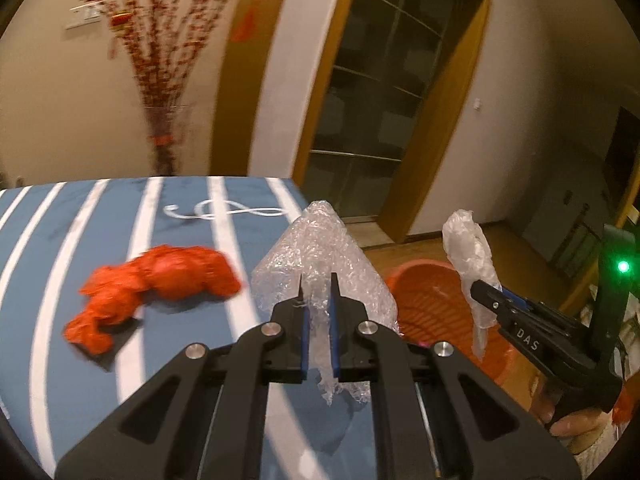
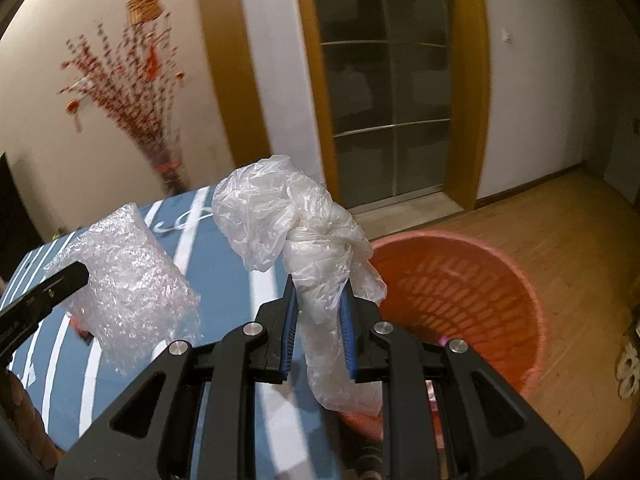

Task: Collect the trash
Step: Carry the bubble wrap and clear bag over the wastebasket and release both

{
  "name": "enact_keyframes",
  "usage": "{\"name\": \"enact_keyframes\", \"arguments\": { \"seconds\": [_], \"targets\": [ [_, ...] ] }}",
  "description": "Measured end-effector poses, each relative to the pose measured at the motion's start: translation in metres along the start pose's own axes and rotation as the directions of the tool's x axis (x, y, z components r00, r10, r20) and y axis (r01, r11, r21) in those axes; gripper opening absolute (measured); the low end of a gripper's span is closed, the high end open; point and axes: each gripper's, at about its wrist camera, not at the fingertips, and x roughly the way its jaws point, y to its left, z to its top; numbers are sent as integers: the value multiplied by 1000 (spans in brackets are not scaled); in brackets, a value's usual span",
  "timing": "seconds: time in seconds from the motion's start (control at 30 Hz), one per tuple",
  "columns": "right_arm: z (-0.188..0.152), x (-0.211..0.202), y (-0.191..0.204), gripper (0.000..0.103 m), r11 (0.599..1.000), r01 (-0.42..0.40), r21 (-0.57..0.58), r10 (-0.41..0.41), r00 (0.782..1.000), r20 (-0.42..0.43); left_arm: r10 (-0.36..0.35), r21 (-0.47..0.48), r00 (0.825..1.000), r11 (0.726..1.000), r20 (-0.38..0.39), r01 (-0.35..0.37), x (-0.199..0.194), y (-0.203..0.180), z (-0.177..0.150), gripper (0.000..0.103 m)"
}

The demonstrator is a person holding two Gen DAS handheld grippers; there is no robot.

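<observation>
Table w/ blue-and-white striped cloth fills the left half of the left wrist view; it's the work surface, and one piece of trash is left on it. Bin, an orange mesh basket, sits on the wood floor just off the table's edge, at approx 3 o'clock from the table in both views, open mouth up. I judge it's parked there so stuff lifted off the cloth needs only a short swing over.

Bubble wrap is up off the cloth, clamped in the left gripper; jaws nearly together on a thin fold, rest of the sheet fanning above and a tail hanging below. Held high, prob so the loose ends clear the table edge.

Clear plastic bag, knotted and crumpled, is pinched in the right gripper at its bunched waist, jaws closed on it, and hangs next to the bin rim.

Red bag, wadded, lies on the cloth at approx 9 o'clock from the left gripper, not yet picked up.
</observation>
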Motion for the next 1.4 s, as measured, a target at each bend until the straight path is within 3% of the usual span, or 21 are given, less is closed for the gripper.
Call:
{"name": "enact_keyframes", "arguments": {
  "seconds": [0.23, 0.57, 1.3, 1.37, 1.4],
  "targets": [
    [8, -9, -46, 19, 996, 59, 68, -61, 998, 34, -80, 48, 996, 996, -25, 81, 27, -54, 4, 9],
    [7, -7, -83, 19, 987, 93, 128, -99, 994, 44, -150, 82, 986, 984, -76, 156, 71, -101, -2, 9],
    [5, 10, -109, 20, 977, 81, 197, -88, 996, 24, -184, 99, 971, 975, -152, 200, 121, -134, -16, 10],
    [3, 13, -112, 24, 976, 81, 203, -86, 996, 14, -177, 101, 970, 975, -164, 195, 123, -135, -18, 18],
    [3, 14, -113, 28, 975, 83, 204, -87, 996, 11, -173, 102, 970, 976, -169, 192, 125, -135, -19, 30]
  ]
}}
